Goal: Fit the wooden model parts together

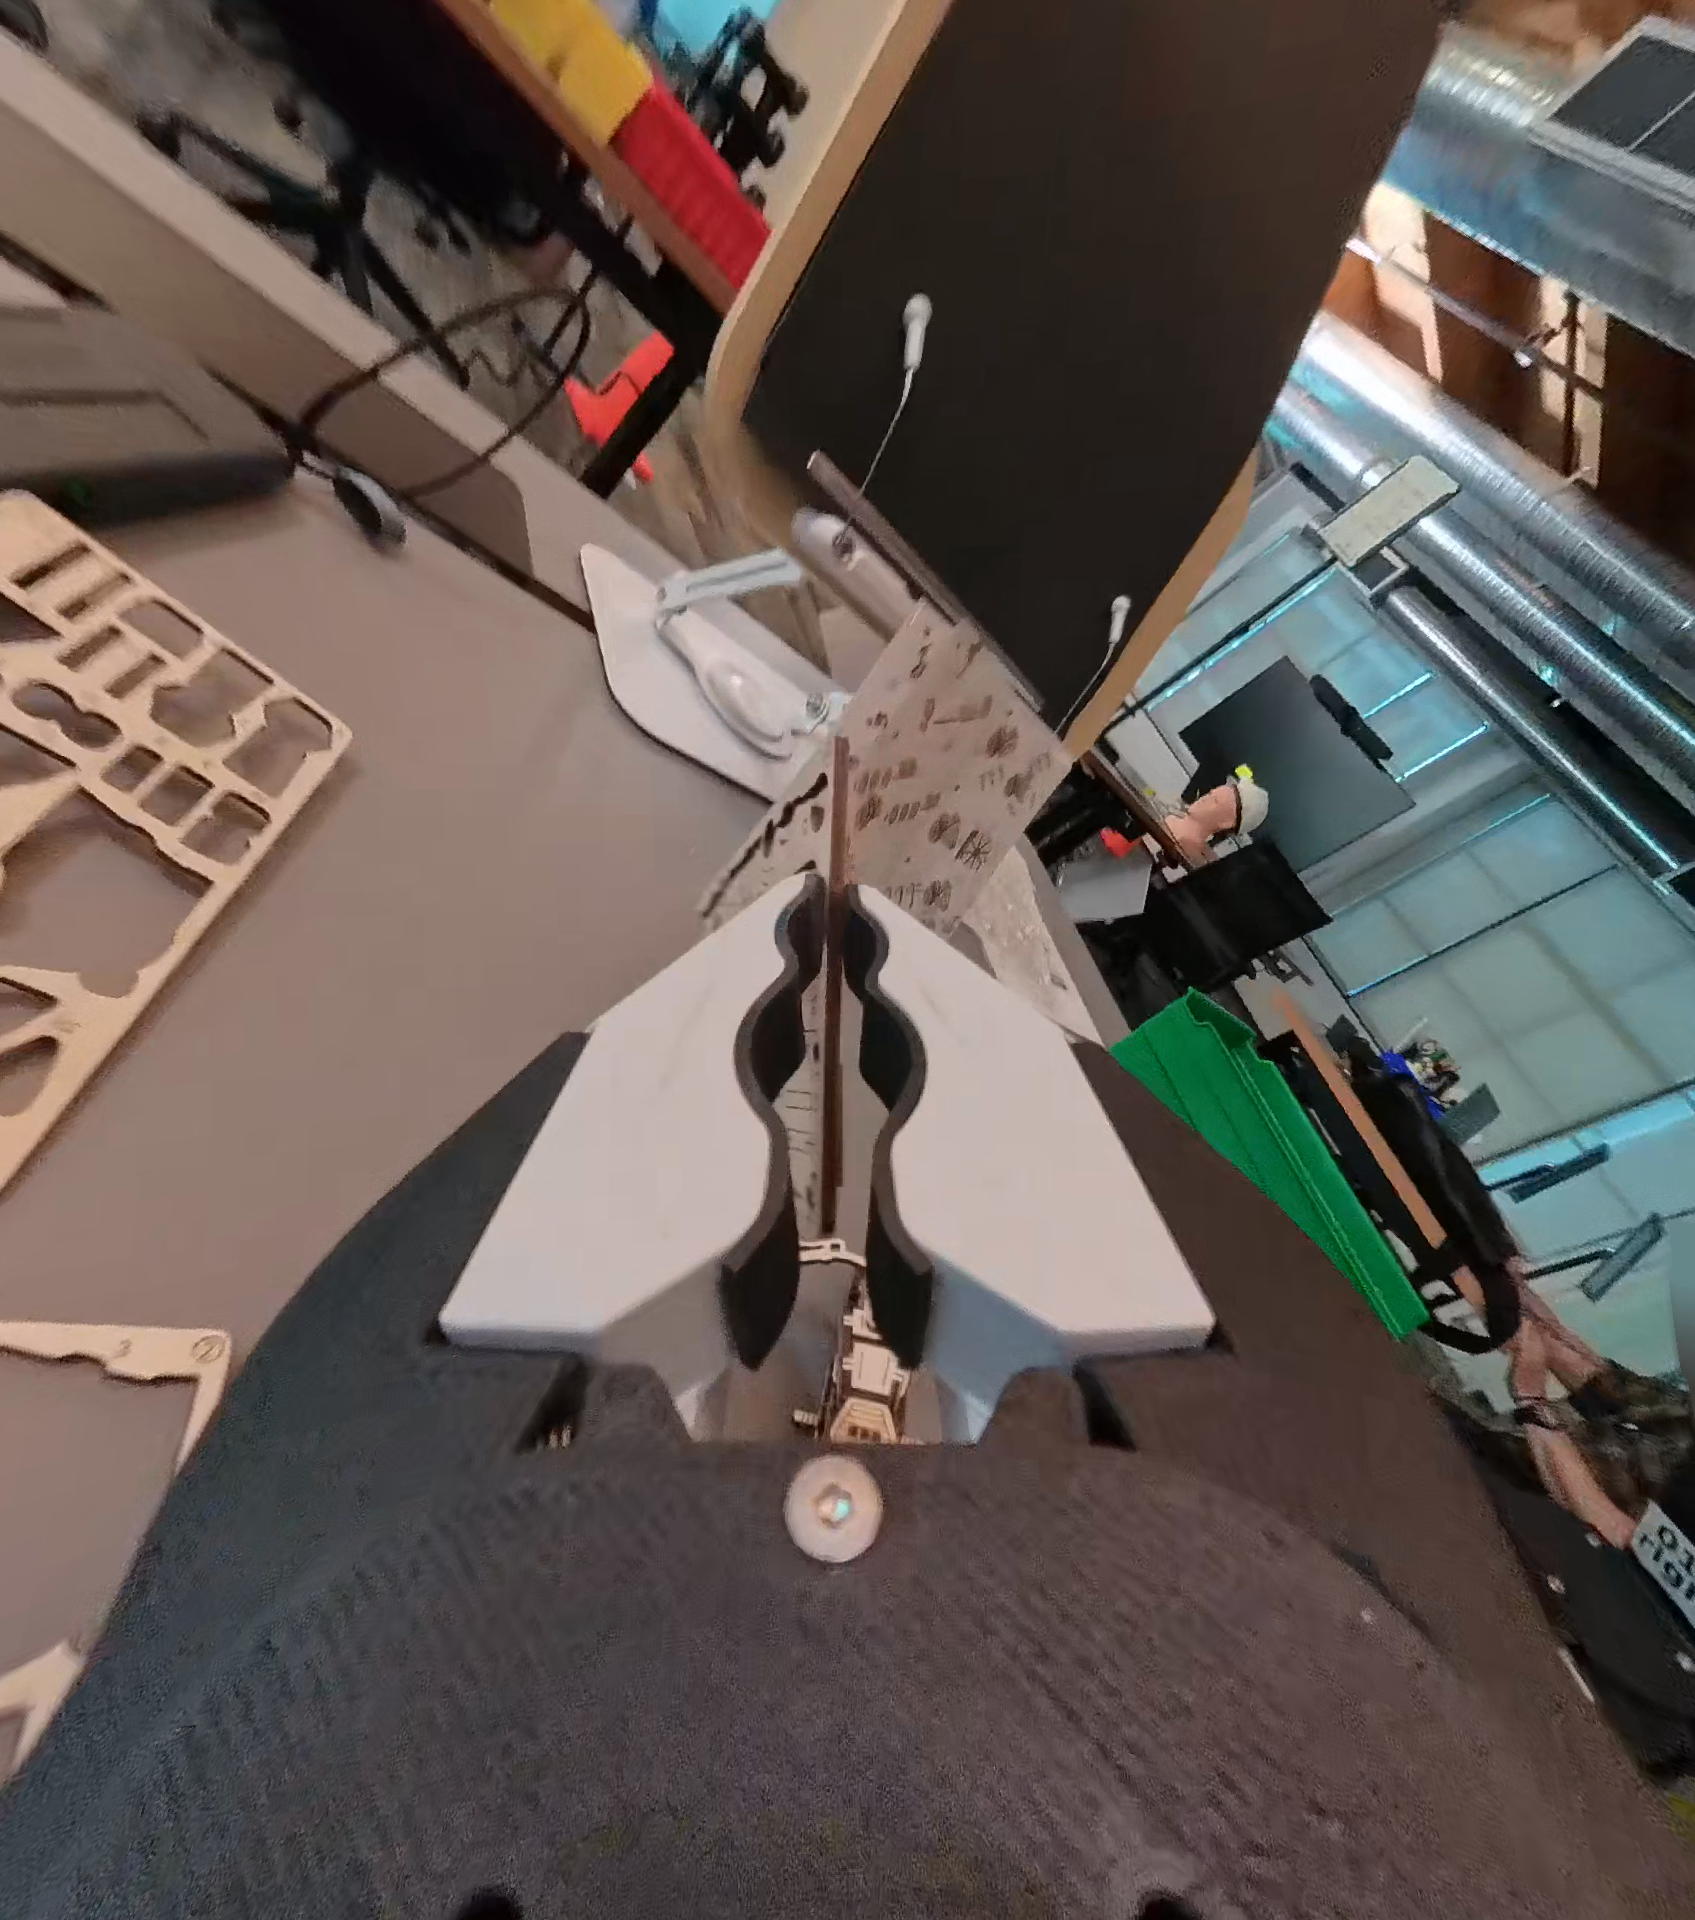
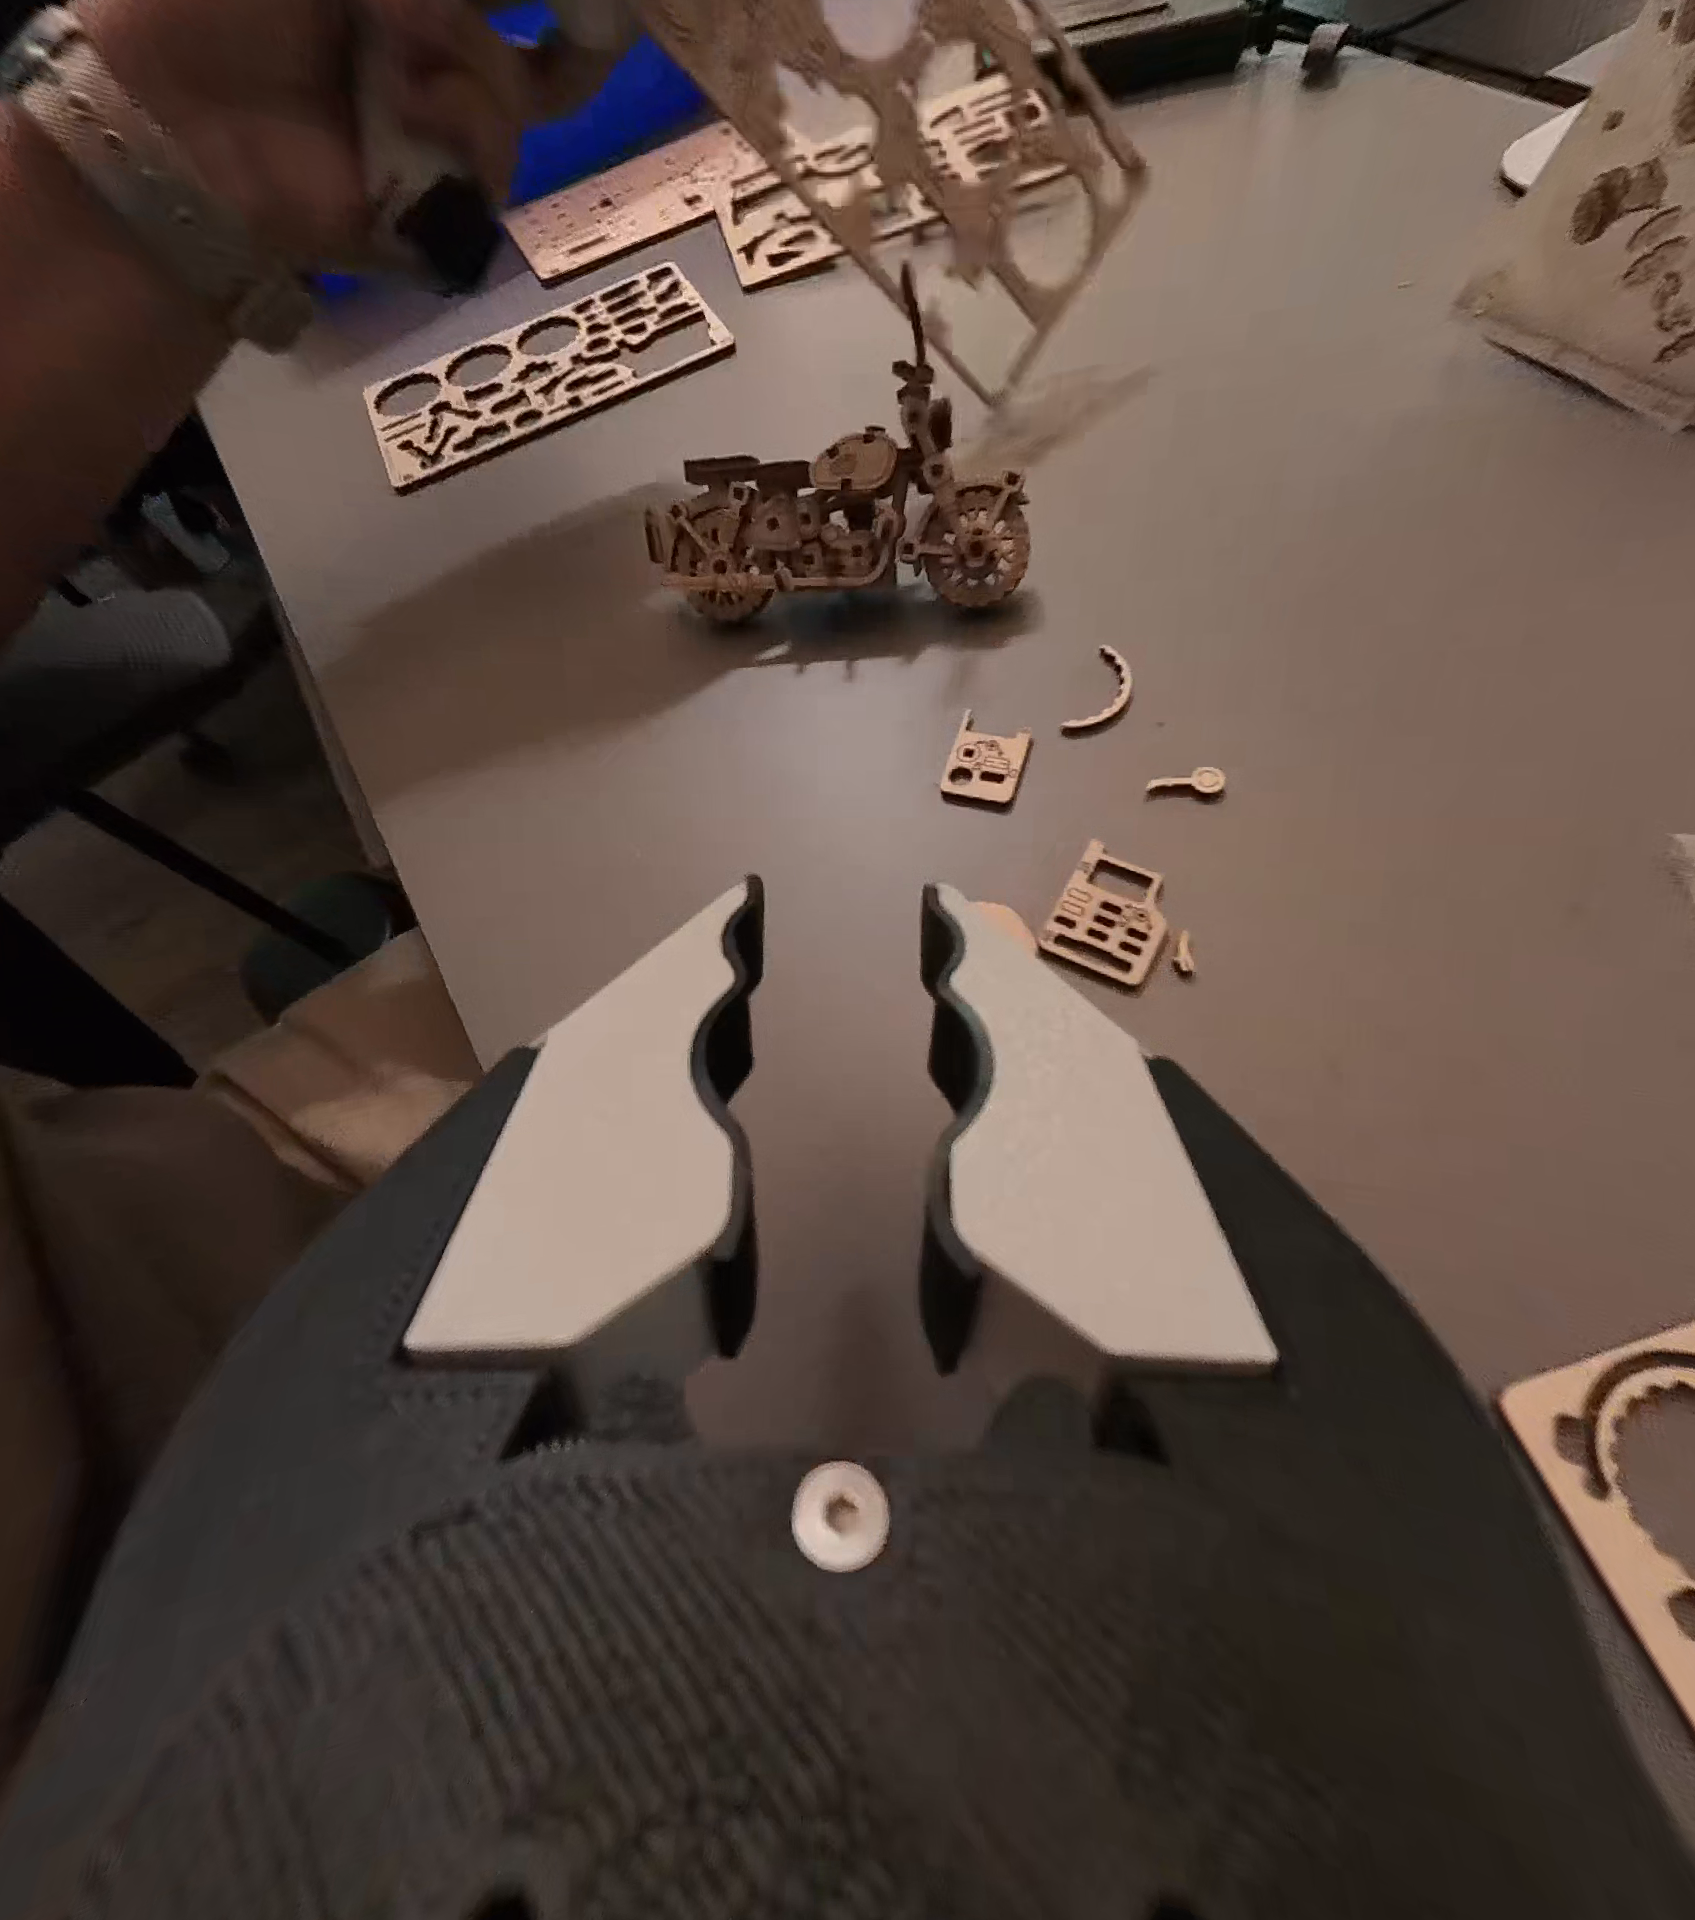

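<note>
The grey tabletop [image 2: 1342, 582] stood in a workshop-like room with ducting overhead, and it carried the kit spread out, probably so each piece lay within reach. Largest on it were the punched-out wooden sheets: three lay flat at the far left [image 2: 552, 390] and one at the near right corner [image 2: 1674, 1538], while a fifth sheet [image 1: 830, 997] was up off the surface, clamped edge-on between the closed fingers of the left hand-held gripper [image 1: 830, 914], seemingly so a part could be pressed out of it. Paper instructions [image 2: 1674, 208] lay at the far right. The wooden motorcycle model [image 2: 843, 530], one unit and largely built, stood upright on its wheels in the middle of the tabletop, well apart from both tools. Nearer lay five loose parts: two flat panels [image 2: 985, 771] [image 2: 1101, 920], one curved strip [image 2: 1103, 694], one small round-headed pin [image 2: 1191, 781] and one tiny sliver [image 2: 1183, 951]. The right hand-held gripper [image 2: 843, 904] hung above the tabletop's near edge with its fingers apart and empty, just left of the nearest panel, likely ready to take a piece.
</note>
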Available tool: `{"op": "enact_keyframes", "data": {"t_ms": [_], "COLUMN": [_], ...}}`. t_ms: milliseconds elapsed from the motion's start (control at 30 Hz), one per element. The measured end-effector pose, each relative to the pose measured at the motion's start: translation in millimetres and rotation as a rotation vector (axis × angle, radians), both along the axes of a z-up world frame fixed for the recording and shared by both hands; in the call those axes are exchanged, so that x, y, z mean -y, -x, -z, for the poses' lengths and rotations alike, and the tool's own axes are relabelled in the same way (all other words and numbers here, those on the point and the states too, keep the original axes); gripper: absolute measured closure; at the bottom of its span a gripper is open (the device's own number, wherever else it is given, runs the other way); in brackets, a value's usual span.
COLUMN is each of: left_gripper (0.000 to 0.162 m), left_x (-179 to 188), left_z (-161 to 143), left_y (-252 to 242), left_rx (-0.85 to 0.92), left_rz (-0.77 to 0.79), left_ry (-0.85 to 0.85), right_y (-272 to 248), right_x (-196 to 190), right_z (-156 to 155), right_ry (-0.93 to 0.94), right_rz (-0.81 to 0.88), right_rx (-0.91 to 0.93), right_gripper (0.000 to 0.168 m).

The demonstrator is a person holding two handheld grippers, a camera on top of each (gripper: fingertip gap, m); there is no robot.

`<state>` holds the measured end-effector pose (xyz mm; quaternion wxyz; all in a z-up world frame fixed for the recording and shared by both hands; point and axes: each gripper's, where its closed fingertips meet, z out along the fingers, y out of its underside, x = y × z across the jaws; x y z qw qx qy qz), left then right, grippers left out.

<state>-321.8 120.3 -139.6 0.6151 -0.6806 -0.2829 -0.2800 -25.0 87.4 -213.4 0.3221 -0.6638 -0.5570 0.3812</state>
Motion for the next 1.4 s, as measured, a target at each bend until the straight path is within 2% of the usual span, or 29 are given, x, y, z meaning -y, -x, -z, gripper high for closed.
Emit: {"op": "enact_keyframes", "data": {"t_ms": [100,233,400,467,600,667,733,867,933,1033,1100,1167,1233,1400], "left_gripper": [0.162,0.161,0.122,0.112,0.101,0.100,0.102,0.105,0.107,0.109,0.110,0.110,0.112,0.116], "left_x": [-21,-42,-54,-52,-41,-36,-33,-18,-4,21,34,45,56,73], "left_z": [20,44,52,54,51,38,22,-6,-12,-15,-19,-22,-21,-2], "left_y": [-1,3,12,20,33,30,10,-63,-106,-157,-175,-187,-196,-216], "left_rx": [0.071,0.006,-0.106,-0.196,-0.425,-0.494,-0.523,-0.464,-0.411,-0.359,-0.362,-0.375,-0.379,-0.385], "left_rz": [0.027,0.009,-0.032,-0.061,-0.114,-0.137,-0.104,0.087,0.187,0.297,0.337,0.369,0.399,0.473], "left_ry": [0.051,0.152,0.229,0.281,0.377,0.360,0.304,0.150,0.073,-0.009,-0.030,-0.045,-0.060,-0.073], "right_y": [0,-1,-4,-7,-13,-13,-9,0,4,9,14,20,23,23], "right_x": [-1,-4,-9,-12,-19,-20,-16,-10,-10,-19,-22,-18,-13,-14], "right_z": [-3,-6,-5,-5,1,8,14,34,42,37,25,22,26,44], "right_ry": [0.012,0.023,-0.004,-0.007,0.007,-0.015,-0.059,-0.144,-0.144,-0.191,-0.273,-0.297,-0.275,-0.202], "right_rz": [0.012,0.025,0.039,0.050,0.074,0.080,0.074,0.062,0.073,0.128,0.149,0.141,0.124,0.085], "right_rx": [-0.026,-0.054,-0.046,-0.048,-0.028,0.011,0.060,0.199,0.264,0.297,0.295,0.313,0.363,0.523], "right_gripper": [0.140,0.141,0.143,0.143,0.142,0.140,0.138,0.140,0.139,0.139,0.142,0.137,0.127,0.125]}}
